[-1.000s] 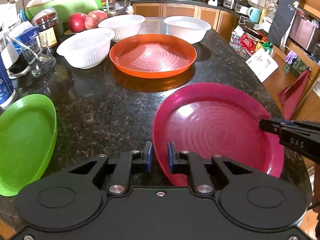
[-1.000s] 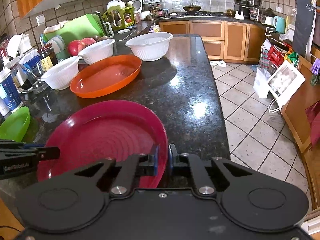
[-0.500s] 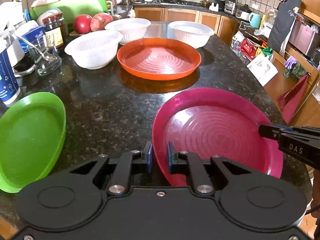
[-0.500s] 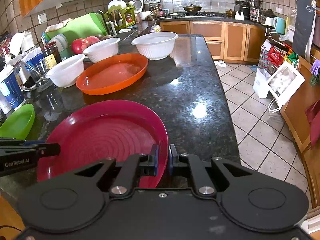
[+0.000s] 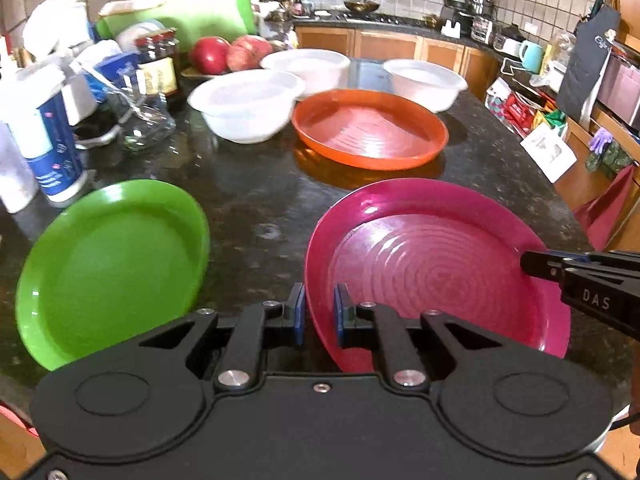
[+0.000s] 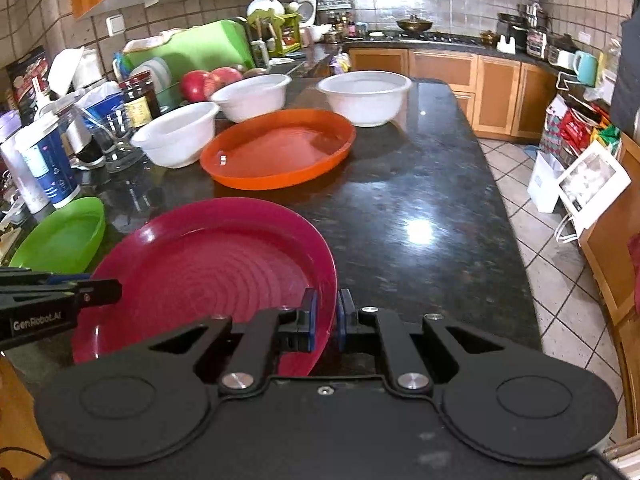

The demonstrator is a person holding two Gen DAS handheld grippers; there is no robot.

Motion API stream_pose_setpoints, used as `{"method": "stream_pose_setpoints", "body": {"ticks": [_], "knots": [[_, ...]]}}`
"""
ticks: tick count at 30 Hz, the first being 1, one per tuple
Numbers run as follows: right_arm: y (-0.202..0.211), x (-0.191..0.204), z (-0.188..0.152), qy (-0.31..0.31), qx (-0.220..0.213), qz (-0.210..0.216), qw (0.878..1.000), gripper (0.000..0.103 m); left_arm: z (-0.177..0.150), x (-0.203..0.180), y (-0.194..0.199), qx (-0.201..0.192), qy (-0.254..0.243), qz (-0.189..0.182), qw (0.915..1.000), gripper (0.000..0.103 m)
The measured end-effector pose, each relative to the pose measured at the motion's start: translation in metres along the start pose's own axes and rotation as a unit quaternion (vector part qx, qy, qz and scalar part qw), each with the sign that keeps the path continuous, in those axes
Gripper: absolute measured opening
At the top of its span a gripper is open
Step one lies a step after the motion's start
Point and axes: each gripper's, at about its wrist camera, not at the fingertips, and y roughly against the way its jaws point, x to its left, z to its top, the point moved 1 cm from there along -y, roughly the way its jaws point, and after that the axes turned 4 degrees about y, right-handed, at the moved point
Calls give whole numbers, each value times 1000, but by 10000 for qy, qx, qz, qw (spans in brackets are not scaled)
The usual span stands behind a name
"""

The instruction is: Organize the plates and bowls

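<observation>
On the dark speckled granite countertop (image 5: pixel 260 208), everything here is placed relative to the round magenta plastic plate with ringed base (image 5: pixel 432 276), which sits at the near edge.

Farthest left of that plate lies a round lime-green plastic plate (image 5: pixel 112 260), flat on the stone and well apart from the magenta one. Behind the green plate, along the left side of the counter, stand a white-and-blue printed cup (image 5: pixel 48 148), a clear glass jar (image 5: pixel 144 120) and a dark jar with a red lid (image 5: pixel 158 62).

The left gripper (image 5: pixel 319 312) grips the magenta plate's left rim: its blue pads are closed onto the rim, one outside and one inside the plate.

Beyond the magenta plate, up the counter, rests a round orange plastic plate (image 5: pixel 370 134), apart from it with bare stone between. Behind the orange plate stand three white ribbed plastic bowls: one to its left (image 5: pixel 246 104), one further back (image 5: pixel 306 66), one to its right (image 5: pixel 424 82). Two red apples (image 5: pixel 228 52) lie behind the left bowls, in front of a leaning green cutting board (image 5: pixel 192 16).

The right gripper (image 6: pixel 325 320) clamps the magenta plate's right rim, its blue pads squeezed on either side of the thin edge. In the left wrist view its black fingers (image 5: pixel 560 264) reach over the plate's right rim.

To the right of the plate the counter ends, with beige tiled floor (image 6: pixel 552 256) below.
</observation>
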Motion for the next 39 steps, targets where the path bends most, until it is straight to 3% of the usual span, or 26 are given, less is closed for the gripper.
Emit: {"method": "stream_pose_setpoints", "body": {"ticks": [23,30,39], "knots": [[-14,154,40,279,-295,514,9979,13,15,142,35,-461,146,618,9969,19],[-29,195,44,285,-219,479,9982,13,14,179,33,-447,115,622,9970,19],[-39,216,40,163,-103,216,9996,13,14,203,20,-309,-11,367,9988,19]]}}
